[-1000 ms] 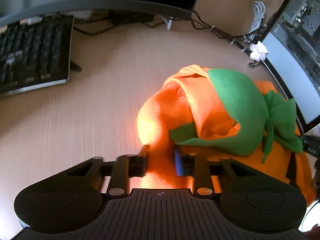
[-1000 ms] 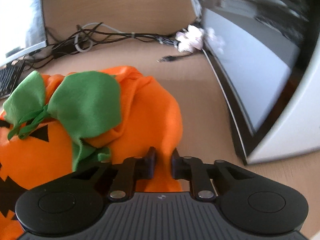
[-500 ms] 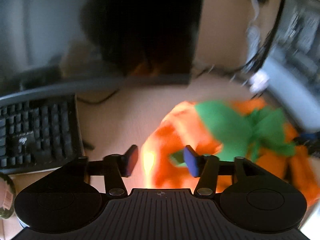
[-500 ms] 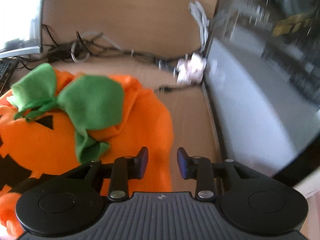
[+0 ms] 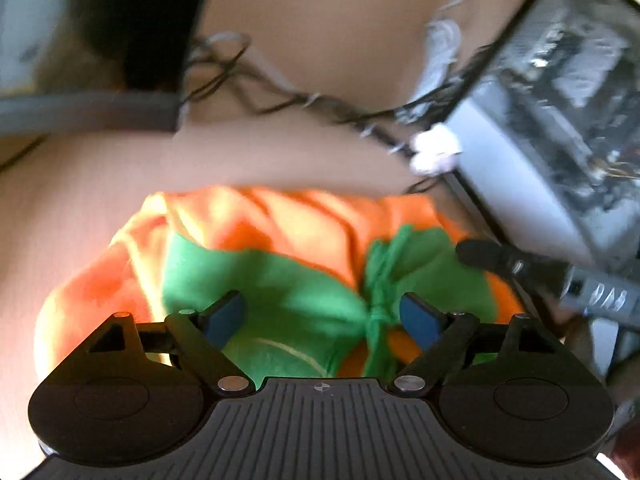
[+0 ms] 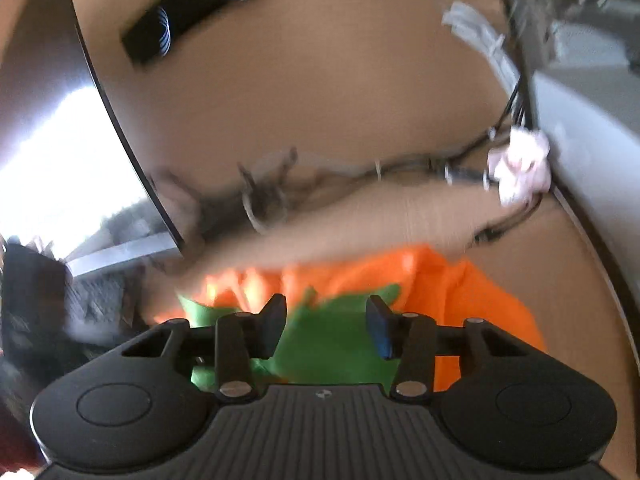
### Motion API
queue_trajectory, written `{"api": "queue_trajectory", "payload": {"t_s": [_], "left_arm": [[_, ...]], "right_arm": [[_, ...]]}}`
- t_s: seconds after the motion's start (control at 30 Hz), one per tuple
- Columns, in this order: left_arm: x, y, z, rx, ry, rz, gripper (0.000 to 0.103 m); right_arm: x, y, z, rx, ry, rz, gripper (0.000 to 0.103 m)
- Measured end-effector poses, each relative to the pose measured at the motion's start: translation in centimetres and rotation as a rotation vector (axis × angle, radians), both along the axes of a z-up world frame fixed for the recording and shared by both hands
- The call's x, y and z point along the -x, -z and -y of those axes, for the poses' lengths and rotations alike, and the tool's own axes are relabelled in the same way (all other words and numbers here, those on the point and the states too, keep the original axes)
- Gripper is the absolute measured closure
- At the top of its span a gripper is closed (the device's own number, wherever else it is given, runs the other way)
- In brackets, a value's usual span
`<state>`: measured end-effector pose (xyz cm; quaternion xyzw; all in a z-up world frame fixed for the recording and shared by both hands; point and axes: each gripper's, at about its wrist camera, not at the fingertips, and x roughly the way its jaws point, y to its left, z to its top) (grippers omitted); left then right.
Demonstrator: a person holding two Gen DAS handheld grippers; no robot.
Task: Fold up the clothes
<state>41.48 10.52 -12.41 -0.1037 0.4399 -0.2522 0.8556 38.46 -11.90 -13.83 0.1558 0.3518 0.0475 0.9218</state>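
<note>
The orange garment (image 5: 304, 220) looks like soft, matt felt or fleece, and its green collar (image 5: 280, 280) seems to be the same fuzzy cloth, though blur hides the weave. The desk (image 5: 120, 176) shows a pale, smooth wood-grain finish. The left gripper (image 5: 320, 318) is matt black ribbed plastic with small shiny metal pins and blue pads (image 5: 416, 316), probably rubbery.

No legible text anywhere.
</note>
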Motion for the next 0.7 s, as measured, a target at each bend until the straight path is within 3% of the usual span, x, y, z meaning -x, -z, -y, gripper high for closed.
{"api": "queue_trajectory", "payload": {"t_s": [0.1,0.27,0.47,0.6,0.7], "left_arm": [[0.4,0.0,-0.5,-0.027,-0.034,-0.013,0.009],[1.6,-0.7,-1.3,-0.031,-0.044,-0.001,0.007],[2.1,0.3,-1.0,-0.071,-0.061,-0.030,0.007],[2.4,0.4,-1.1,-0.088,-0.085,-0.053,0.007],[2.9,-0.4,-2.1,-0.057,-0.138,-0.064,0.007]], "right_arm": [[-0.6,1.3,-1.3,0.142,-0.037,-0.039,0.060],[-0.9,-0.8,-3.4,0.337,-0.100,0.069,0.060],[-4.5,2.5,-6.8,0.570,-0.218,0.023,0.059],[-3.5,1.2,-5.1,0.499,-0.185,0.019,0.057],[-2.4,-0.2,-3.5,0.420,-0.147,0.014,0.053]]}}
